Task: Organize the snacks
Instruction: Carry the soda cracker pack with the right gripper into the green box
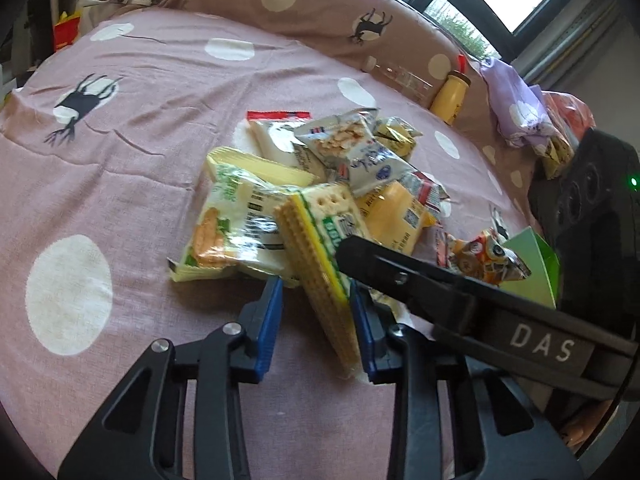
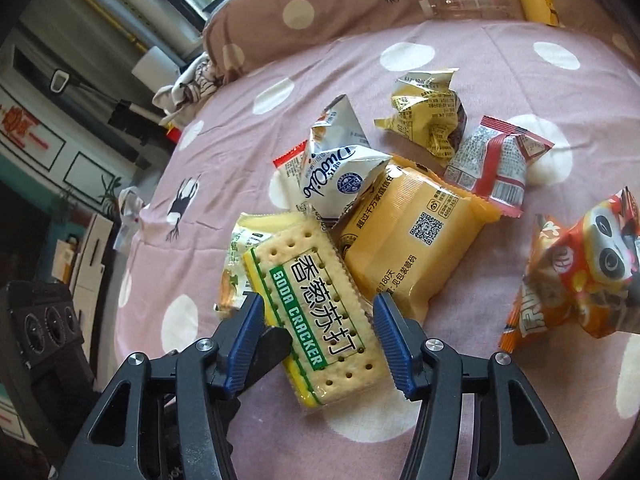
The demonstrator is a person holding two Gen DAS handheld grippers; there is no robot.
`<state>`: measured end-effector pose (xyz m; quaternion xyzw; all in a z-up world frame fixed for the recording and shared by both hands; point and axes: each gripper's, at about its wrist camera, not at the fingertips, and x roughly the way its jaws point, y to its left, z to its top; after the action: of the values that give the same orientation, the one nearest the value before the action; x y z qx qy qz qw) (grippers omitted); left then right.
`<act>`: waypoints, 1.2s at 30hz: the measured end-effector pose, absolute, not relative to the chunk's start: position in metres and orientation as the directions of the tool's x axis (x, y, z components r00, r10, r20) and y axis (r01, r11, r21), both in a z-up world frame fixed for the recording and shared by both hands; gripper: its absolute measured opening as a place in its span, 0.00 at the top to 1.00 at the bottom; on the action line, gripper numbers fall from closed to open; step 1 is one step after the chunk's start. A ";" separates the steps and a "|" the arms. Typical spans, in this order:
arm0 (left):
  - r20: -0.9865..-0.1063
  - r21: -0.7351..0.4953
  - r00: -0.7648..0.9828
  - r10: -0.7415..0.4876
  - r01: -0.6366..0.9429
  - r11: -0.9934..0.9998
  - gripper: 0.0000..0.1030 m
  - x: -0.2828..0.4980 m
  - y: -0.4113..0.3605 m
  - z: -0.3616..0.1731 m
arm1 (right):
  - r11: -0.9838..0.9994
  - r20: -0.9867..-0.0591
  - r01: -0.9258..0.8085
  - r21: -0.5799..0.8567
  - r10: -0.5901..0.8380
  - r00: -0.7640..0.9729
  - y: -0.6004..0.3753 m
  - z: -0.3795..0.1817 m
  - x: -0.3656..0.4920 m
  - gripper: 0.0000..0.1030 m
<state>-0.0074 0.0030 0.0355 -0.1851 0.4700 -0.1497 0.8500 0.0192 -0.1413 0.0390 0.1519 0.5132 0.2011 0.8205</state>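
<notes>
A soda cracker pack (image 2: 320,312) lies between the blue pads of both grippers; it also shows edge-on in the left wrist view (image 1: 320,256). My left gripper (image 1: 316,320) has its jaws apart around the pack's narrow edge. My right gripper (image 2: 318,336) is open around the pack's flat face, and its black finger (image 1: 400,276) crosses the left wrist view. Behind the pack lies a pile of snacks on the pink bedsheet (image 1: 140,180): a yellow-orange pack (image 2: 408,236), a white-blue bag (image 2: 344,180), a green-white bag (image 1: 228,232), a red-grey pack (image 2: 496,160) and a crumpled yellow bag (image 2: 428,116).
An orange panda-print bag (image 2: 580,272) lies to the right of the pile. A yellow bottle (image 1: 450,98) and a clear bottle (image 2: 468,4) rest against the brown spotted pillow (image 1: 320,4). Purple cloth (image 1: 516,108) lies at the far right.
</notes>
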 end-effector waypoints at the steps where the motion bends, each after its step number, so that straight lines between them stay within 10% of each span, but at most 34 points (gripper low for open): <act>1: -0.744 -0.463 0.502 -0.441 0.089 0.882 0.75 -0.008 0.001 0.034 | 0.872 -0.783 -0.182 0.455 0.489 0.385 -0.141 0.038 0.020 0.42; 21: -0.595 -0.332 0.655 -0.466 0.328 0.884 0.75 -0.043 -0.049 0.103 | 0.809 -0.629 -0.105 0.578 0.524 0.575 -0.201 0.095 -0.027 0.42; 36: -0.539 -0.270 0.510 -0.671 0.650 0.710 0.75 -0.046 -0.188 0.143 | 0.750 -0.507 0.150 0.644 0.272 0.818 -0.344 0.134 -0.087 0.42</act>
<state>-0.0464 -0.1882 0.1435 -0.0163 0.3172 -0.3802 0.8687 -0.0867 -0.3439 0.1342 0.3520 0.2998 0.0343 0.8860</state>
